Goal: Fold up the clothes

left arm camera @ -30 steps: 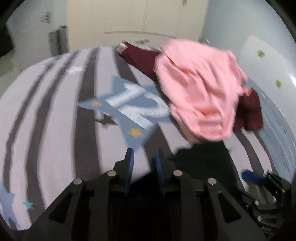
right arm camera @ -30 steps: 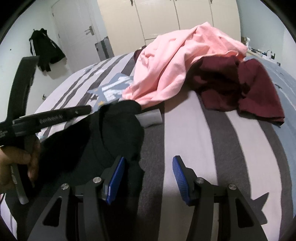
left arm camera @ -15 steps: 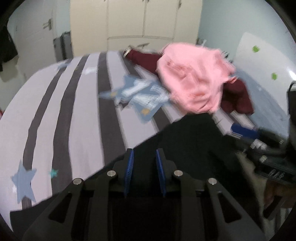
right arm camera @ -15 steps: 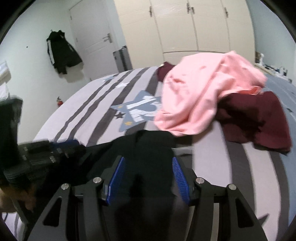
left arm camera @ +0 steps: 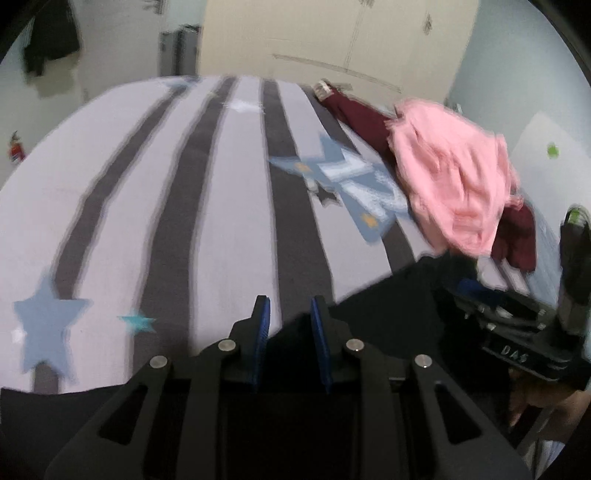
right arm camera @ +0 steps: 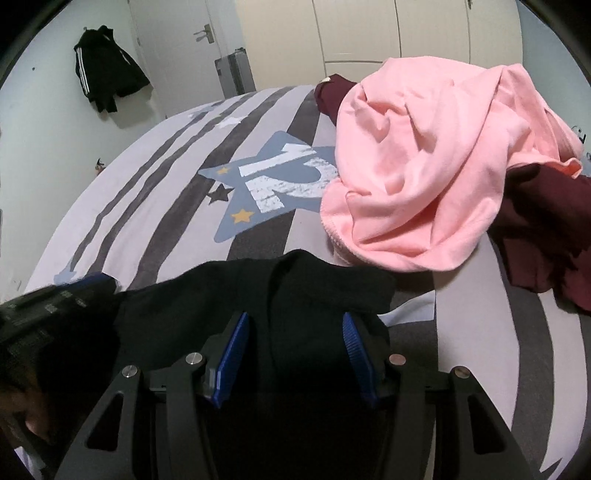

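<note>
A black garment [right arm camera: 295, 288] lies bunched on the striped bed cover [right arm camera: 155, 177], near its front edge. My left gripper [left arm camera: 290, 328] is shut on the edge of this black garment [left arm camera: 388, 314], with its blue pads close together. It shows blurred at the left of the right wrist view as the left gripper [right arm camera: 55, 299]. My right gripper [right arm camera: 295, 350] stands open over the same cloth, which fills the gap between its fingers. The right gripper [left arm camera: 469, 288] is also at the right edge of the left wrist view. A pink garment [right arm camera: 424, 166] lies heaped on a maroon one [right arm camera: 546, 229] beyond.
The bed cover carries a blue star print [right arm camera: 273, 177] beside the pink heap. A black jacket [right arm camera: 107, 74] hangs on the far wall. A grey suitcase [right arm camera: 234, 74] stands by cream wardrobe doors [right arm camera: 369, 29]. A person's hand [left arm camera: 535, 402] holds the right gripper.
The black garment, beside the right gripper a second ago, now lies between its fingers. The left wrist view has swung left across the bed, with the pink heap now further right.
</note>
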Demonstrator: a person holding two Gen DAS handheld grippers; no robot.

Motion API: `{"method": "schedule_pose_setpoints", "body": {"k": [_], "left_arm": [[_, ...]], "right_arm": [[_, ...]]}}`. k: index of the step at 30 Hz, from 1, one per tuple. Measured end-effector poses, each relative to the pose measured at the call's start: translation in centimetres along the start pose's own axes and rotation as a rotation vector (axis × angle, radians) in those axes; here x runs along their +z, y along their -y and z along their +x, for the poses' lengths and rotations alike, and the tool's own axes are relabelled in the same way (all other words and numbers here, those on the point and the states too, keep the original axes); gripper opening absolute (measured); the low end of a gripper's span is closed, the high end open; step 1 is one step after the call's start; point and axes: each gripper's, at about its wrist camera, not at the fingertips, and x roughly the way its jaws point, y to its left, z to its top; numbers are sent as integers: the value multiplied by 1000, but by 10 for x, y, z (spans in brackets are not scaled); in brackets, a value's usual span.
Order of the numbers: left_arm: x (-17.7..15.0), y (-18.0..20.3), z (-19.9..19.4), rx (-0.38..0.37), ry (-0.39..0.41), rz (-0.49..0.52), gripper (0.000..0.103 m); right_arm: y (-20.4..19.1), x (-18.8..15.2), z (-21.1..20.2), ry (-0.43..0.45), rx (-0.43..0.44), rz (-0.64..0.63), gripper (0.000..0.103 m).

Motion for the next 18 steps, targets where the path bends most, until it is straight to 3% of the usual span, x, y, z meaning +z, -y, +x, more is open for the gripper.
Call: {"method": "schedule_pose_setpoints", "body": {"k": [4,8,13,18], "left_arm": [[-5,-38,-62,48,83,-42,23],[-37,-96,-112,171,88,-111,45],[-79,-152,-136,251,33,-227,46],[-90,-160,-132,239,18,-220,46]], "right_arm": [[-4,2,-35,84,-3,-8,49],[-1,-8,-80,172,-18,16,50],[5,-39,-120,188,-56,49,50],[3,-76,-141,141,-84,56,50]]}}
